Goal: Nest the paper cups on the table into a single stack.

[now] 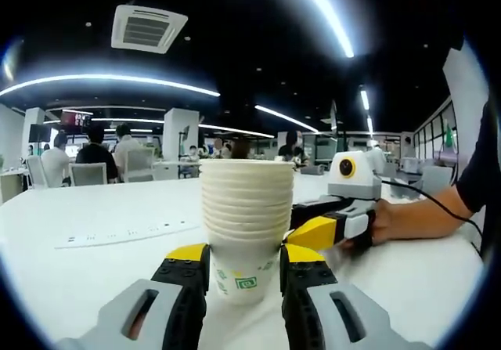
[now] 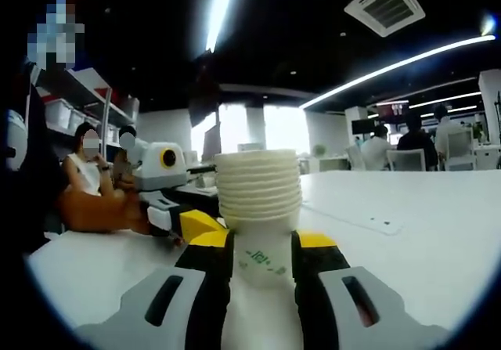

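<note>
Both hand-held grippers, left (image 1: pixel 244 265) and right (image 2: pixel 263 250), stand narrowly parted, jaws pressing the bottom cup of the nested paper cup stack (image 1: pixel 246 209) on the white bench (image 1: pixel 94 209).

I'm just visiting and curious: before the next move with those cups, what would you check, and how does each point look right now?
1. Cups nested in one stack: ok.
2. Stack upright on the table: ok.
3. Left hand-held gripper around the stack's base: ok.
4. Right hand-held gripper around the base too: ok.
5. Jaws actually pressing the cup: cannot tell.
6. Loose cups left elsewhere: cannot tell.
</note>
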Tool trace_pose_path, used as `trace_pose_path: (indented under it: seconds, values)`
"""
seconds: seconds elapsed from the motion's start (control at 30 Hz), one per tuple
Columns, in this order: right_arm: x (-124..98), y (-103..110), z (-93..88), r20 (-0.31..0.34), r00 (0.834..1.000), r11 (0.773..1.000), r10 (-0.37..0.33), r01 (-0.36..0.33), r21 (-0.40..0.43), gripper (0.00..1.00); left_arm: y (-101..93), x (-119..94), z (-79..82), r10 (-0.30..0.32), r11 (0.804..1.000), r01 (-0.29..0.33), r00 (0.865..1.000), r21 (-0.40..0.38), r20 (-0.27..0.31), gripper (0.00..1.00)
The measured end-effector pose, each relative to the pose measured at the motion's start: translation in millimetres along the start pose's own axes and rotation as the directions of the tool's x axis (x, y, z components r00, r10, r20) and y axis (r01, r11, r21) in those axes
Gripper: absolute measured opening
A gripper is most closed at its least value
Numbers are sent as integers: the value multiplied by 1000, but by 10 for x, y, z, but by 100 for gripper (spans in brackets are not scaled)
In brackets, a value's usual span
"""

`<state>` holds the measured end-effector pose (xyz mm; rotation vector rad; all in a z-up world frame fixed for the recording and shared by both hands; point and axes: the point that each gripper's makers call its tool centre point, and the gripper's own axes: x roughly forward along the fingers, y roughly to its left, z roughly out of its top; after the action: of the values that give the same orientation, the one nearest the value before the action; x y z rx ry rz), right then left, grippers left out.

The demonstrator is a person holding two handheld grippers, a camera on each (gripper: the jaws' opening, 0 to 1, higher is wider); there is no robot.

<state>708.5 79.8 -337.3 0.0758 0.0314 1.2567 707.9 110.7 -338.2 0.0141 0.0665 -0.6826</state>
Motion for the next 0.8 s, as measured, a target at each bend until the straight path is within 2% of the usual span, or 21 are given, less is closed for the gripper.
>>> trace_pose_path:
  seconds: [0.2,0.8]
  values:
    - [3,2,-4,-1,1000,1000,0,0,-5,31,91,-13,18,7,1000,-7,1000,-2,19,38]
    - [7,-2,-22,-11,1000,1000,3,-3,-15,30,55,-11,-2,32,999,-33,998,26,51,38]
